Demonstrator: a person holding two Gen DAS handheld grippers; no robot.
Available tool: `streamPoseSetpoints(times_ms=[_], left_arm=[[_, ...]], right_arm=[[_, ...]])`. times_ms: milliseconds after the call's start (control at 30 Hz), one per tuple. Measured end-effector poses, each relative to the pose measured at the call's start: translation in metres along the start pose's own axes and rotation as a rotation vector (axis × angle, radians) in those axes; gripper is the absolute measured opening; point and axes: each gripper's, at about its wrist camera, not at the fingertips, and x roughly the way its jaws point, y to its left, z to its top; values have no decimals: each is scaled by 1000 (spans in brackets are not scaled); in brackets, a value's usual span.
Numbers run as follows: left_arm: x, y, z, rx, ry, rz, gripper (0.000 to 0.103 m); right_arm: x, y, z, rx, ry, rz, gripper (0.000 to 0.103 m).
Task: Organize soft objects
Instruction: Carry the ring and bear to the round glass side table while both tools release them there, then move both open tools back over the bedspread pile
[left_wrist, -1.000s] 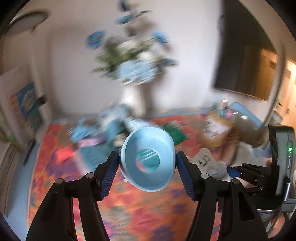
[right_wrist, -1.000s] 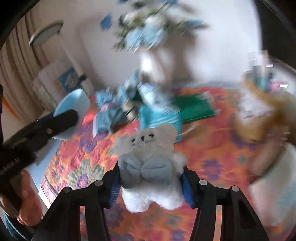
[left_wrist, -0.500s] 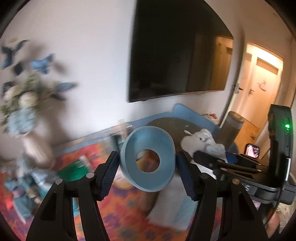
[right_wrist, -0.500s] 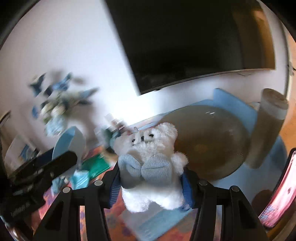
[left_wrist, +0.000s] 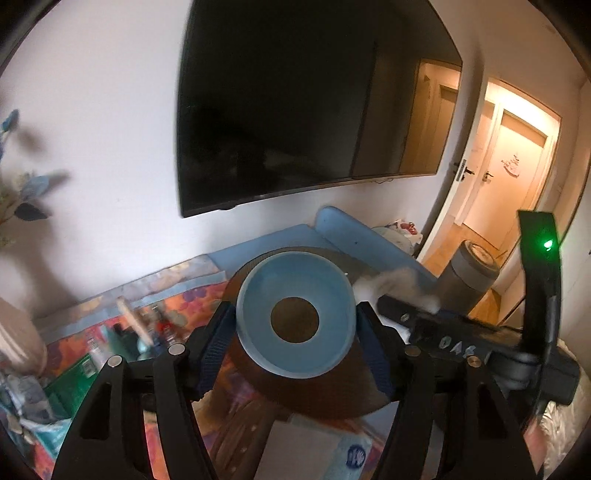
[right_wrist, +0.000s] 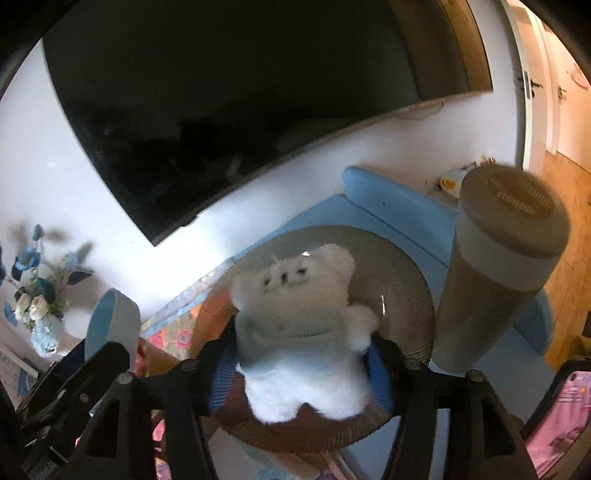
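Both grippers have swung from the cluttered quilt to the round brown basket (right_wrist: 406, 266), left gripper (left_wrist: 295, 325) clamping the blue ring (left_wrist: 295, 317), right gripper (right_wrist: 301, 354) clamping the white teddy (right_wrist: 306, 332), seemingly for dropping in.

White letters, seemingly "DAS", stand on the black right gripper (left_wrist: 448, 343) body; blur makes them uncertain. No other text is legible.

Left gripper (left_wrist: 295, 325) clamped on a pale blue ring (left_wrist: 294, 319), brown basket (left_wrist: 332, 391) visible through its hole. Right gripper (left_wrist: 413, 317) close at the right, holding a blurred white plush (left_wrist: 391, 282). Behind, a dark television (left_wrist: 295, 110) on the wall; open doorway (left_wrist: 517, 177) far right.
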Motion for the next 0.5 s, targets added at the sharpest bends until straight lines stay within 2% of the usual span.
streamPoseSetpoints(times_ms=[33,67,167,233,400,500], left_arm=[[4,-2,1,9,-7,3,71],[7,-3,1,14,-8,6,79],[8,1,0,7,11,-9,80],[-5,8,-4,0,2,-26,80],[-64,37,-18,-3,-63,31,80],[-108,63,-34,-17,-93,102,83]], right_arm=[[3,-2,-1,10,7,-6,65],[7,-5,-1,21,9,-11,67],[10,-11,-4,34,21,-35,67],[11,-13,-7,39,31,-38,67],[-13,10,-32,-46,32,-4,67],[-21,34,-51,-103,53,40,67]])
